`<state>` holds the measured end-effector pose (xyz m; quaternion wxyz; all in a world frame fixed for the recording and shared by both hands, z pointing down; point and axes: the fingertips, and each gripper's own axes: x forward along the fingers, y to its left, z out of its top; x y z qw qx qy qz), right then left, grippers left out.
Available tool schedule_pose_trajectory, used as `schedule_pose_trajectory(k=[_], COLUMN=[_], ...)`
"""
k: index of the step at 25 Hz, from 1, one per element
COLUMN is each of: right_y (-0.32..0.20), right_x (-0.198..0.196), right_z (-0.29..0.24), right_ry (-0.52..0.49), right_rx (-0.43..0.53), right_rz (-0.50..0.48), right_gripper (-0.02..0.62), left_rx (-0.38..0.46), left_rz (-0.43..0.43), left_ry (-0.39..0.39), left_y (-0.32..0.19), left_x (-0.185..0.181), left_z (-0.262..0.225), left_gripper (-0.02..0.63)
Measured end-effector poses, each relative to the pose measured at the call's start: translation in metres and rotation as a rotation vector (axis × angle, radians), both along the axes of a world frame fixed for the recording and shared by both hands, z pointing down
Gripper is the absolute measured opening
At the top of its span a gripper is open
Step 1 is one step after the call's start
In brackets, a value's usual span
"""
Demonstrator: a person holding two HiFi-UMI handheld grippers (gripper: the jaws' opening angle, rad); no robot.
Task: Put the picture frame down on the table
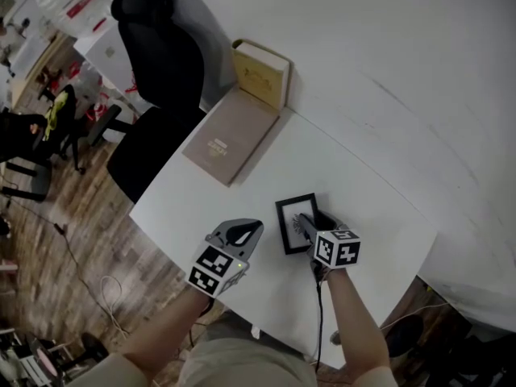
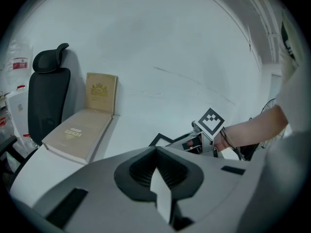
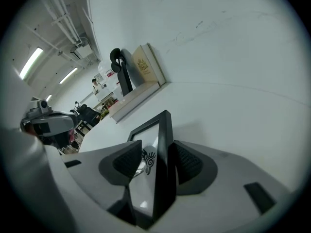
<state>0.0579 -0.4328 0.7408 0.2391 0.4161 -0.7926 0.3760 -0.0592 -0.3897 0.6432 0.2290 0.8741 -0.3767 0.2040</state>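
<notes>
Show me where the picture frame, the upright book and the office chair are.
picture frame (image 1: pixel 290 224), head view, its glass centre.
upright book (image 1: pixel 260 76), head view, its front cover.
office chair (image 1: pixel 161 67), head view, its backrest.

No print reads clearly; the beige book (image 2: pixel 77 135) (lying flat) bears a blurred word.

Grey left tool (image 1: pixel 246 230), grey right tool (image 1: pixel 305 222), black-white marker cubes (image 1: pixel 214 266), black cable (image 1: pixel 319 313)
</notes>
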Motion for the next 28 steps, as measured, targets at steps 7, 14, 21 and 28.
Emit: schedule_pose_trajectory(k=[7,14,21,28], right_y=[-0.001,0.003,0.011,0.018], right_x=[-0.001,0.000,0.004,0.010], right_z=[0.010,0.013,-0.007,-0.082], right_ry=[0.081,0.173,0.222,0.169], right_rx=[-0.012,0.002,0.039,0.154], right_rz=[0.004,-0.003,0.006,0.037], right_gripper=[0.227,0.235,0.233,0.161], left_rx=[-0.031,-0.036,-0.015,0.054], left_rz=[0.023,0.067,0.093,0.130], left_ry=[0.002,0.007,0.010,0.020], left_y=[0.010,0.012,0.011,0.006], left_x=[-0.003,0.003,-0.003,-0.002], left_z=[0.014,0.014,-0.004,-0.048], left_gripper=[0.020,0.020,0.020,0.020])
